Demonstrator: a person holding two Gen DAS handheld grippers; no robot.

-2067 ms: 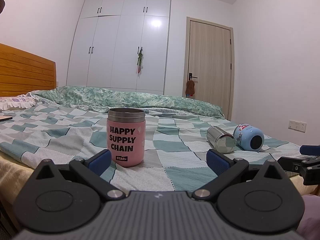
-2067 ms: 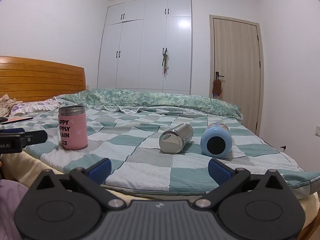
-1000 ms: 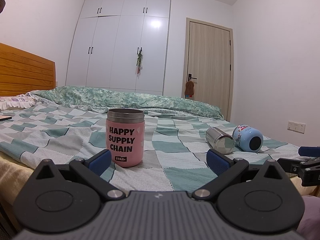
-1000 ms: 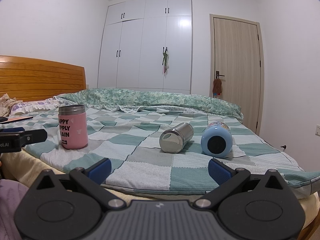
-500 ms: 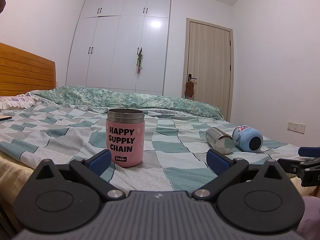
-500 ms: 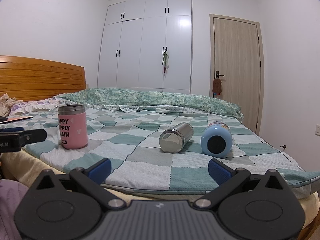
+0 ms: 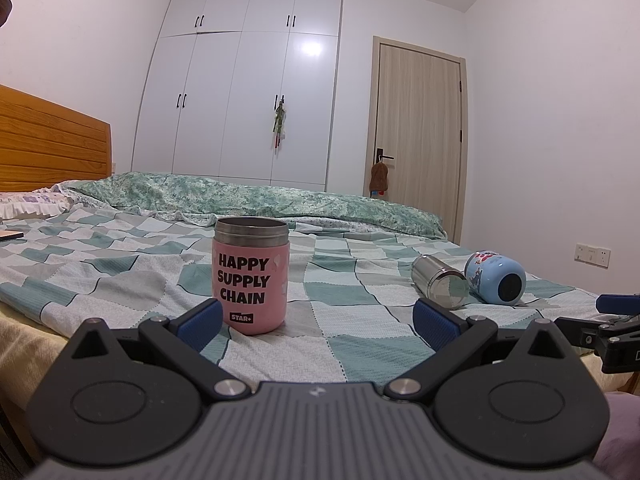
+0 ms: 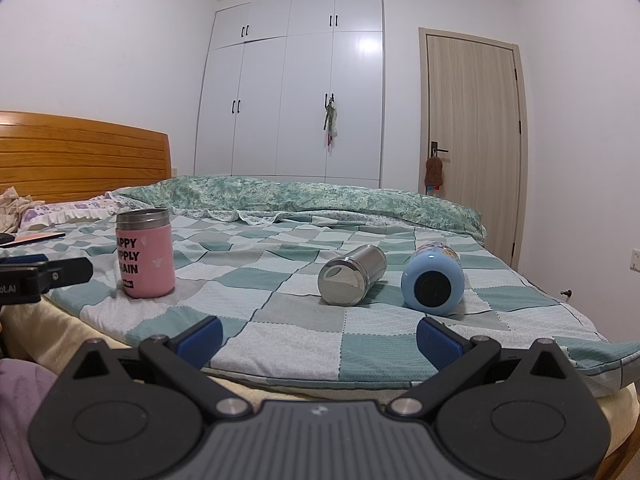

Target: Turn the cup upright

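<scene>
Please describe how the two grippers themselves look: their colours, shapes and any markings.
Both the left gripper and the right gripper share one design: a ribbed dark grey body, two black round-based linkage arms with silver pivot bolts, and blue ribbed pads on the jaws. A small pale logo marks each body.

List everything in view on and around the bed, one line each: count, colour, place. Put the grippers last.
pink cup: 1, pink with steel rim and black lettering, upright on the quilt's near left part.
steel cup: 1, silver, lying on its side mid-quilt, just left of the blue cup.
blue cup: 1, light blue with cartoon print, on its side, right of the steel cup.
quilt: 1, teal, grey and white checks, covering the bed.
green blanket: 1, green patterned, along the bed's far side.
headboard: 1, orange wood, left.
wardrobe: 1, white, back wall.
door: 1, light wood, right of the wardrobe.
left gripper: 1, black with blue pads, open, empty.
right gripper: 1, same, open, empty.
</scene>
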